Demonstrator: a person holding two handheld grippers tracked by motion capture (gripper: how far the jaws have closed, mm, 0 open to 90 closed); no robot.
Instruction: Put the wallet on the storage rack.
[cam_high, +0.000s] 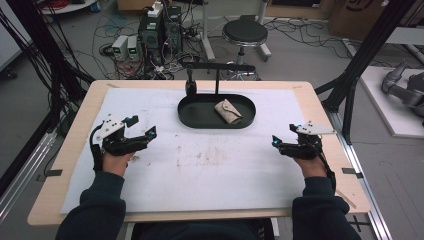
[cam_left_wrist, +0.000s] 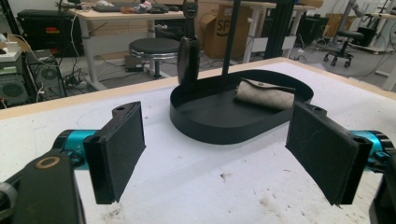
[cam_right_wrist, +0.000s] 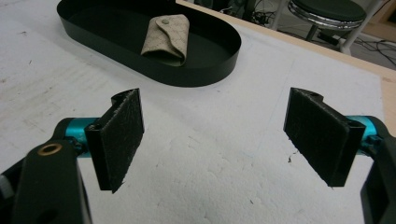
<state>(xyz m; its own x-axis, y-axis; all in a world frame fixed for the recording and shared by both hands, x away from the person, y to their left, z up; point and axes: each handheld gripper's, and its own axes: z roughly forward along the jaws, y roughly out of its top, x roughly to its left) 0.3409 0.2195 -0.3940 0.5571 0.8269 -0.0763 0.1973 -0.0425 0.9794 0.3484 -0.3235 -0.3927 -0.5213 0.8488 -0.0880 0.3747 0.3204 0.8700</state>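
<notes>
A black oval tray stands at the back middle of the white mat, with a beige quilted snap pouch lying in its right half. My left gripper hovers open over the mat's left side, pointing toward the tray and the pouch. My right gripper is open near the right edge, nothing between its pads. In the right gripper view the gripper faces bare mat, with the tray and pouch ahead to the left. In the left gripper view the gripper is empty.
A black stand with a crossbar rises behind the tray, and a dark oblong object hangs from it over the tray's left end. A stool and computers sit on the floor beyond. Black frame posts flank the table.
</notes>
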